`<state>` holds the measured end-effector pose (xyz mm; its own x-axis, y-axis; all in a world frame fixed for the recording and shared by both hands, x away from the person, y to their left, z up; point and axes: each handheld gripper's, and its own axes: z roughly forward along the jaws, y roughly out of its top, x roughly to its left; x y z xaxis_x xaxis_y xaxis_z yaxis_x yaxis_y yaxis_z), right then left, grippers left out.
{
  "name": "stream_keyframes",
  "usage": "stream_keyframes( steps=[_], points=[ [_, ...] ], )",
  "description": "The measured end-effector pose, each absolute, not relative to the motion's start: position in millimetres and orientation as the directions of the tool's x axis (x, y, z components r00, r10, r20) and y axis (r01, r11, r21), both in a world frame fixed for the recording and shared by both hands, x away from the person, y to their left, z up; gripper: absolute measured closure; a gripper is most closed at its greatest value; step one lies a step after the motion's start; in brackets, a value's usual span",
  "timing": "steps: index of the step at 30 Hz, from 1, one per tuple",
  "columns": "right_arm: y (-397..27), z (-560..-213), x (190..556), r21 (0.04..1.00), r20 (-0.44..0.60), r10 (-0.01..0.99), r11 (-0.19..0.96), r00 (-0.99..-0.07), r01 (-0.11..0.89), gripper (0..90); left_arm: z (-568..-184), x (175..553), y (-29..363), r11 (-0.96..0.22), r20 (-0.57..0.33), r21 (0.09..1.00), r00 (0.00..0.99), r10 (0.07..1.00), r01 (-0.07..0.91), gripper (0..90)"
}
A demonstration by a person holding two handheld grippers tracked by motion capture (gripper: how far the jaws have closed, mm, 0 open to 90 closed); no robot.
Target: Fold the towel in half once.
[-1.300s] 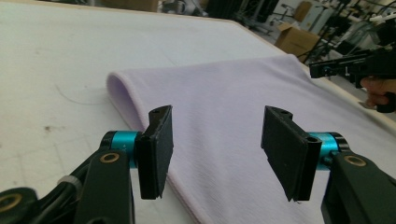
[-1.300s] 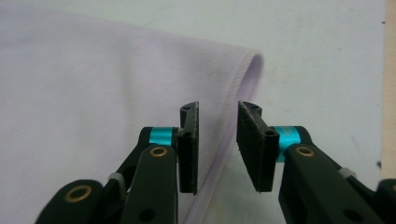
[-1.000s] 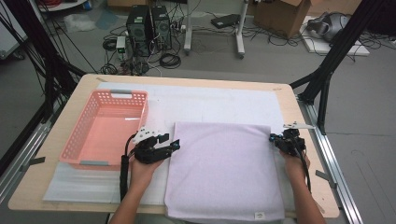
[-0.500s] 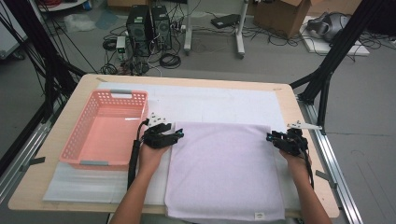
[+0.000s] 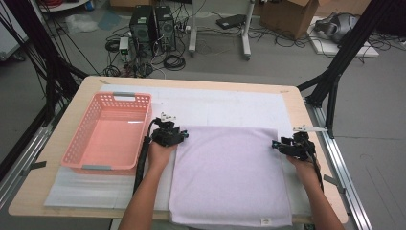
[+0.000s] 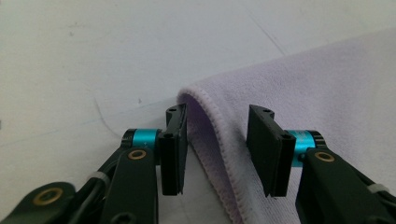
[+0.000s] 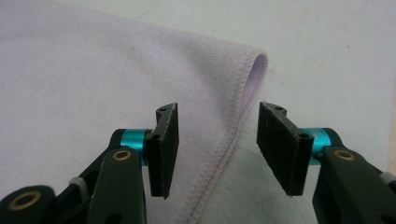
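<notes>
I see the lilac towel (image 5: 230,175) lying flat on the worktop (image 5: 57,143), just right of the pink basket (image 5: 109,132). My left gripper (image 6: 217,149) straddles its far left corner; the fingers (image 6: 173,149) have just been closing but stand apart, hem between them. My right gripper (image 7: 217,149) has just been opening over the far right corner, its 2 fingers clear of the hem.

The lilac towel (image 5: 230,175) lies spread flat, folded double, just right of the pink basket (image 5: 107,132). Its far edge runs level with the basket's middle; its near edge, carrying a small white label, lies past the basket's near rim. Far corners show stitched hems (the fold slightly puffed) (image 6: 205,100), (image 7: 254,60).
</notes>
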<state>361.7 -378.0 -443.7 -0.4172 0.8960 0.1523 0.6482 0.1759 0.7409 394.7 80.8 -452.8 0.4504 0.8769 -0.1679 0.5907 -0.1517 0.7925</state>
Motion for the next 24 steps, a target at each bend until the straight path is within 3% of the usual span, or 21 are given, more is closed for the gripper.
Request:
stream_keyframes(
  steps=[2,5,6,7,10,14,24],
  points=[
    [-376.8,-446.7,366.6,0.73,0.151,0.901,0.176,-0.407,0.661,49.2,-452.5,394.4,80.8,-0.15,-0.16,0.79,0.436,0.886,0.595,65.7],
    [-372.5,-447.1,368.8,0.737,0.094,0.905,0.217,-0.415,0.641,59.5,-453.3,395.6,83.6,-0.124,-0.197,0.787,0.438,0.877,0.604,76.1],
    [-371.8,-446.4,368.8,0.735,0.084,0.904,0.228,-0.42,0.638,69.9,-453.3,395.1,82.9,-0.125,-0.204,0.785,0.444,0.873,0.607,85.4],
    [-372.5,-445.3,368.8,0.728,0.123,0.886,0.225,-0.447,0.648,83.4,-452.9,394.2,80.9,-0.138,-0.19,0.787,0.449,0.873,0.601,85.3],
    [-371.6,-444.1,368.5,0.726,0.12,0.881,0.236,-0.458,0.645,85.7,-451.8,394.1,80.5,-0.122,-0.216,0.789,0.457,0.863,0.603,86.1],
    [-381.5,-438.4,368.6,0.771,0.145,0.881,0.185,-0.451,0.609,86.5,-439.5,394.4,83.6,-0.049,-0.239,0.843,0.454,0.858,0.536,86.4],
    [-396.4,-422.4,391.0,0.828,0.118,0.914,0.126,-0.389,0.546,86.4,-418.8,430.1,75.3,-0.017,-0.243,0.869,0.456,0.856,0.495,86.5]
  ],
)
